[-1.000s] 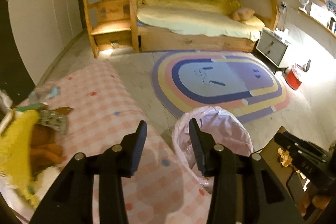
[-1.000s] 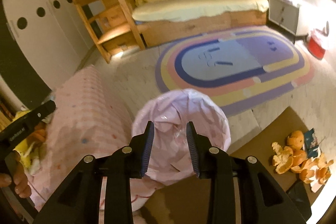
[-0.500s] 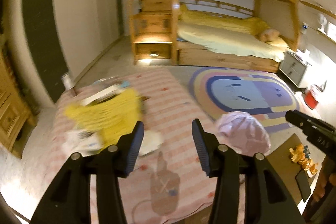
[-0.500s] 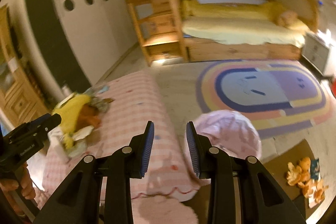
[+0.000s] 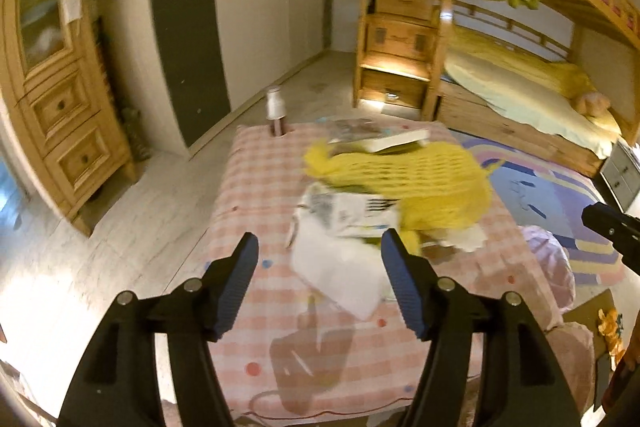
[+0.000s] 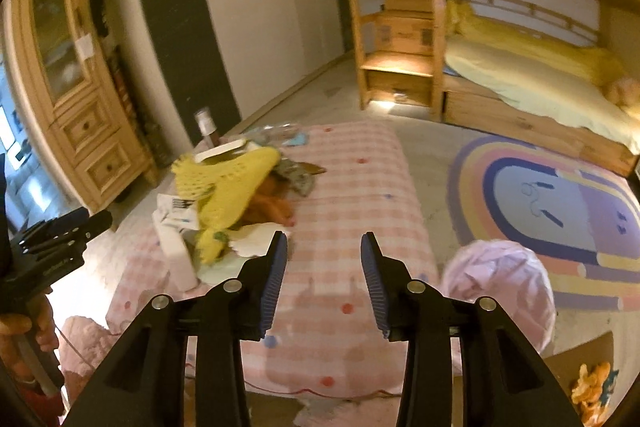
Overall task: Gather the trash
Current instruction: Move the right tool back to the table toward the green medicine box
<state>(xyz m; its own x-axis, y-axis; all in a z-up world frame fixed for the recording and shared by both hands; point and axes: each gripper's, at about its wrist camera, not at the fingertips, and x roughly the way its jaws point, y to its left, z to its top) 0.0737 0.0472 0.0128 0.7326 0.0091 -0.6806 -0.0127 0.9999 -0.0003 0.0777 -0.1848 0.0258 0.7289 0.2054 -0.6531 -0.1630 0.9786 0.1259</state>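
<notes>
1. Pink checked cloth covers the low table (image 5: 256, 187), where the trash pile (image 5: 360, 215) of white papers lies partly under a yellow knitted cloth (image 5: 420, 179).
2. The left gripper (image 5: 320, 267) hangs above the pile, jaws opening, nothing between them.
3. The right gripper (image 6: 324, 259) is opening too, empty, over bare cloth.
4. The pink-lined bin (image 6: 500, 283) stands beside the table.

No legible writing anywhere

The left tongs (image 6: 60, 239) carry small pale lettering on the body, too blurred to read; the papers (image 5: 352, 215) on the pink checked cover show dark print, unreadable; so too the cabinet note (image 5: 73, 7)
</notes>
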